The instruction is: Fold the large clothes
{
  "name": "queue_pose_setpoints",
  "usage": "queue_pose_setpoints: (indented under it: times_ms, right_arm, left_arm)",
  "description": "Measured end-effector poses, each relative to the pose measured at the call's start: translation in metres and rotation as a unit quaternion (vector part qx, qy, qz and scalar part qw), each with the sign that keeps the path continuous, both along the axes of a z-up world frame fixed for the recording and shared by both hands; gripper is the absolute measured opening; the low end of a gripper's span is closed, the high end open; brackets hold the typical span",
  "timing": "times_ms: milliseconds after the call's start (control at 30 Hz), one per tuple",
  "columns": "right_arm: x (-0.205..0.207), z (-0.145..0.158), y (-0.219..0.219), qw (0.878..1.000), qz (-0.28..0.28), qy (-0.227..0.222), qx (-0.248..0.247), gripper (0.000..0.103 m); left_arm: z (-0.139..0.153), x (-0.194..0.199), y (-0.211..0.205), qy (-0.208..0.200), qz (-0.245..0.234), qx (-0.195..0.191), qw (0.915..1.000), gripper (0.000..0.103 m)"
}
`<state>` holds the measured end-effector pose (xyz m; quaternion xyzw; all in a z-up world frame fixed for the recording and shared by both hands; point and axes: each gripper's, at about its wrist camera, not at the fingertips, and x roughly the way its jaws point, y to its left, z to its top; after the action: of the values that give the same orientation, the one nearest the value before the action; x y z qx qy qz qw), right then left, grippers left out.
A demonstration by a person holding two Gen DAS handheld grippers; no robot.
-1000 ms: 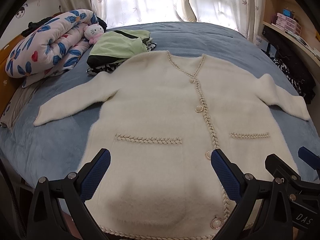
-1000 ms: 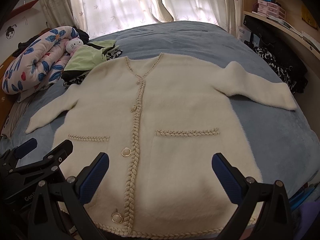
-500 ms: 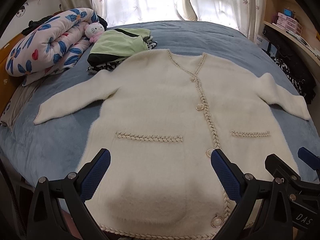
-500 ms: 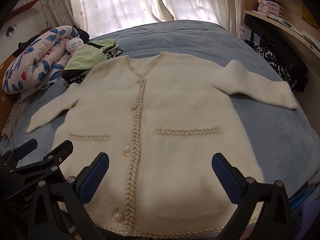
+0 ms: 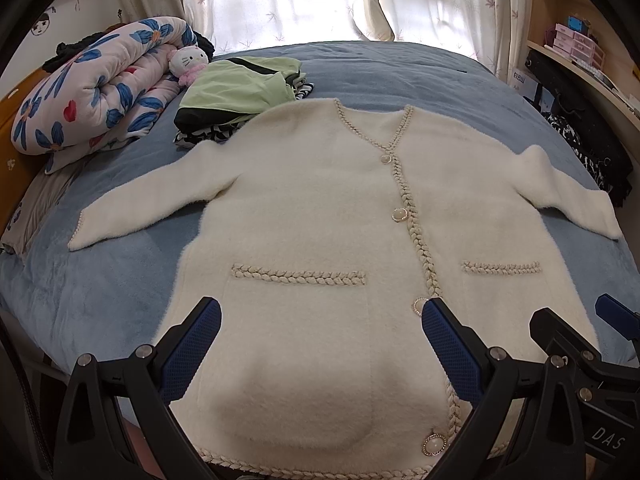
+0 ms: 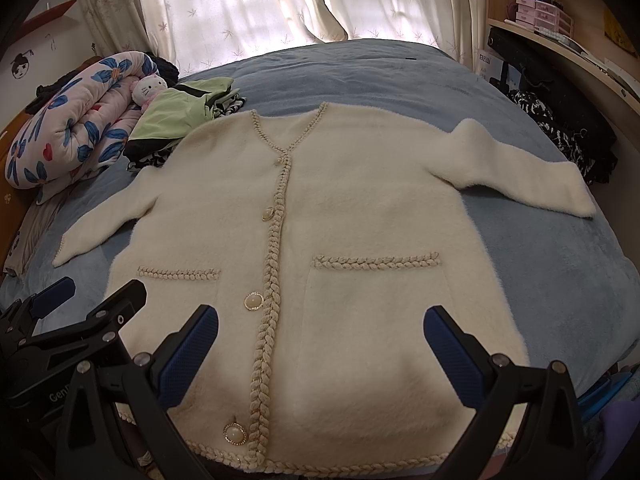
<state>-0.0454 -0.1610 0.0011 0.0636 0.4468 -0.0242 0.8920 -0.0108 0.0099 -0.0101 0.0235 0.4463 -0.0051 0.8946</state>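
A cream fluffy cardigan [image 5: 320,208] with braided trim and pearl buttons lies flat, front up, on the blue bed [image 5: 100,288], both sleeves spread out. It also shows in the right wrist view [image 6: 360,208]. My left gripper [image 5: 320,344] is open and empty above the cardigan's lower left part near the hem. My right gripper [image 6: 320,352] is open and empty above the lower right part, over the pocket. Each gripper shows at the edge of the other's view.
A stack of folded clothes with a green top [image 5: 240,88] lies beside the left shoulder. A rolled floral quilt [image 5: 92,92] and a plush toy [image 5: 188,60] sit at the far left. Shelves and dark clothes [image 5: 580,136] line the right side. Curtains hang behind.
Both grippers have drifted slightly, so the cardigan sits a little higher in both views. Both stay open; the cardigan has not moved.
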Motion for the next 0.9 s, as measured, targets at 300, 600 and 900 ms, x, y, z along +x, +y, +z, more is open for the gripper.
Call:
queue_pose_setpoints:
  times_ms: [300, 600, 900]
  right_arm:
    - [0.0, -0.001, 0.0, 1.0, 0.0, 0.001, 0.002, 0.103]
    - [-0.003, -0.006, 0.0, 1.0, -0.003, 0.003, 0.01, 0.103]
    - [0.007, 0.004, -0.015, 1.0, -0.009, -0.013, 0.006, 0.103]
  left_arm:
    - [0.0, 0.001, -0.002, 0.003, -0.001, 0.002, 1.0, 0.1]
    - [0.002, 0.007, -0.008, 0.005, -0.005, 0.007, 0.9999, 0.1]
    - [0.012, 0.019, -0.019, -0.007, -0.018, 0.011, 0.9997, 0.1]
